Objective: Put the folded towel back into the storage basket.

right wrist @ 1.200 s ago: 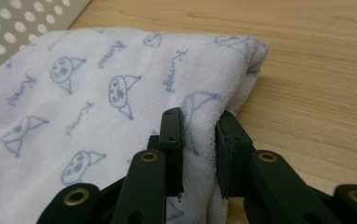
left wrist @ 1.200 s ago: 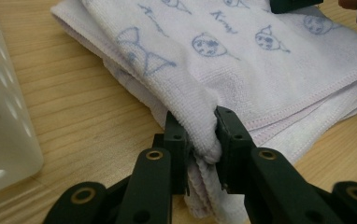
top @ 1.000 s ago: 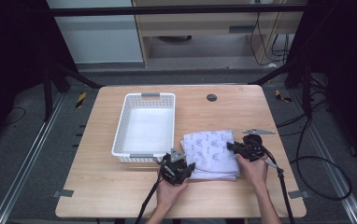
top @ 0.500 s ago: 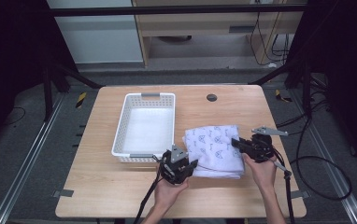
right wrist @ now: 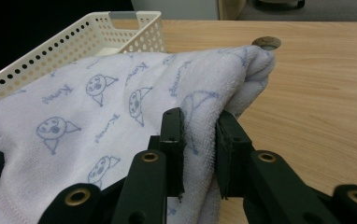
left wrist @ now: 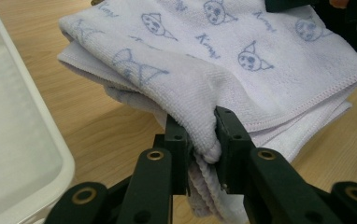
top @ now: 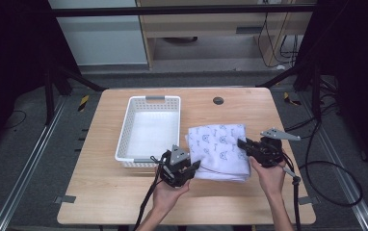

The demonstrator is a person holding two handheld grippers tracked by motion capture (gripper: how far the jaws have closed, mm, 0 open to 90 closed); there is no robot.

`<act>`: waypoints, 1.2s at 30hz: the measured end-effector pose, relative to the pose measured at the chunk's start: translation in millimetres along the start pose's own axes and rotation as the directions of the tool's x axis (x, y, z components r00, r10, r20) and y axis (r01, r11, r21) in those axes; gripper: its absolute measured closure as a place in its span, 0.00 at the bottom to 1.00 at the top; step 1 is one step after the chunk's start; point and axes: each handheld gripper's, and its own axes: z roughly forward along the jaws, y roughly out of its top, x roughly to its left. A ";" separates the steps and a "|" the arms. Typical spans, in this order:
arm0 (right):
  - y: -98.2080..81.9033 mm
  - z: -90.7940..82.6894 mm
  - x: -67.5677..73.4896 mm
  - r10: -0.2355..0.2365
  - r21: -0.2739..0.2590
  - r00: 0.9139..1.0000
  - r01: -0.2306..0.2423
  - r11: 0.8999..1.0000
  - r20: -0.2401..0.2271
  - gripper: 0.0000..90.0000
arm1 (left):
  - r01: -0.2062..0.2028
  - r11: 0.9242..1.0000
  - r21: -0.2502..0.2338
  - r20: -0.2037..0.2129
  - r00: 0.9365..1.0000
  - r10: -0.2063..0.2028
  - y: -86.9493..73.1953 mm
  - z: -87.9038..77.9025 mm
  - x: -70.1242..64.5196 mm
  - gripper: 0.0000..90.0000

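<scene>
high view: folded white towel (top: 219,150) with small blue prints on a pale wooden table (top: 100,192), right of a white perforated plastic basket (top: 149,129) and nearly touching its near right corner. round dark grommet (top: 217,100) set in the tabletop beyond the towel. left gripper (top: 194,166) at the towel's near left corner, right gripper (top: 242,143) at its right edge, both black, each in a bare hand, cables trailing toward the near edge. grey three-cornered plates on top of both. dark floor, rails and cabling around the table.

left gripper view: jaws pinching a bunched fold of terry cloth at the towel's corner (left wrist: 200,116), several layers hanging between and below the pads. looped, fuzzy weave, stitched hem, printed cartoon faces and script. smooth solid basket rim (left wrist: 50,154) at the left, close beside. towel corner raised, wood grain visible beneath it.

right gripper view: jaws clamped on the towel's edge (right wrist: 200,126), cloth squeezed thin between the pads. folded layers rounded at the far corner, just in front of the grommet (right wrist: 266,43). basket wall (right wrist: 74,42) with rows of round holes at far left, behind the towel.
</scene>
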 end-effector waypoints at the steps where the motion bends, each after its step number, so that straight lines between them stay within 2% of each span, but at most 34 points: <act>1: 0.5 -0.5 1.2 -0.001 -0.003 1.000 0.001 1.000 -0.001 0.84 | 0.001 1.000 0.000 0.002 1.000 -0.001 0.3 -0.8 0.5 0.85; 5: 2.4 -1.4 5.2 -0.017 -0.009 1.000 0.017 1.000 0.003 0.84 | -0.005 1.000 0.005 0.002 1.000 0.005 2.7 -4.6 2.7 0.85; 10: 5.6 -3.2 12.5 -0.024 -0.022 1.000 0.024 0.999 0.015 0.84 | -0.035 0.999 0.009 -0.008 0.999 0.035 8.4 -10.9 3.3 0.85; 21: 14.2 -6.7 26.8 -0.056 -0.059 0.998 0.057 0.997 0.027 0.84 | -0.057 0.998 -0.003 -0.018 0.998 0.057 14.1 -22.7 7.0 0.85; 28: 21.1 -0.9 39.9 -0.069 -0.058 0.997 0.070 0.996 0.027 0.83 | -0.050 0.999 -0.021 -0.029 0.998 0.049 14.7 -34.8 16.0 0.85; 36: 30.4 15.7 59.3 -0.088 -0.050 0.996 0.089 0.995 0.018 0.83 | -0.037 0.999 -0.033 -0.043 0.998 0.035 11.6 -45.9 32.0 0.85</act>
